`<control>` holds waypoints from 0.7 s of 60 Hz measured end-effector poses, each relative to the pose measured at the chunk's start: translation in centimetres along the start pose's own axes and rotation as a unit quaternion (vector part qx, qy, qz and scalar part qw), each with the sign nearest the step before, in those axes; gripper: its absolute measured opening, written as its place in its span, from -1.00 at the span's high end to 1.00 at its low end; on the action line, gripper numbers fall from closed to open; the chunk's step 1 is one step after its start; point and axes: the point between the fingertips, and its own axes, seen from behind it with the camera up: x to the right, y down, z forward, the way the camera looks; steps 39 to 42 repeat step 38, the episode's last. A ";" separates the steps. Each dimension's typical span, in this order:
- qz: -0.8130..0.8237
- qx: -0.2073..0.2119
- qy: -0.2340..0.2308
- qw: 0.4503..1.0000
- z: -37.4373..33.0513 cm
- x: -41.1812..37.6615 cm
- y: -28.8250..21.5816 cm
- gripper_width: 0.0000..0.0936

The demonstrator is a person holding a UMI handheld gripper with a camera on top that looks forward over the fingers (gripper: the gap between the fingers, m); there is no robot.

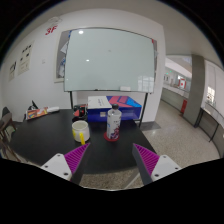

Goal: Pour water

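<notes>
Gripper (pixel 109 159) open; 1 bottle (pixel 113 124), 1 yellow cup (pixel 81 132) ahead.

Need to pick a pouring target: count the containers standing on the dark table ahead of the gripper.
2. A yellow cup stands on the dark table, ahead of the open gripper; a clear bottle stands just beside it. Others may be hidden.

No writing can be made out. The bottle (pixel 113 124) just beyond the gripper (pixel 109 160) wears a red label, and a red-marked sign (pixel 50 31) hangs high on the far wall; both are too small to read.
</notes>
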 end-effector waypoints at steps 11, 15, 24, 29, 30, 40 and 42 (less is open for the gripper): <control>0.011 -0.001 0.005 1.000 -7.2 -0.1 1.1 -0.81; 0.008 0.002 0.009 1.000 -8.9 0.2 1.4 -0.80; 0.004 0.001 0.014 1.000 -11.5 0.5 1.8 -0.80; 0.003 0.002 0.021 1.000 -12.4 1.1 1.8 -0.80; 0.003 0.003 0.022 1.000 -12.6 1.2 1.7 -0.80; -0.001 0.010 0.031 0.999 -13.2 2.0 1.0 -0.81; -0.001 0.010 0.031 0.999 -13.2 2.0 1.0 -0.81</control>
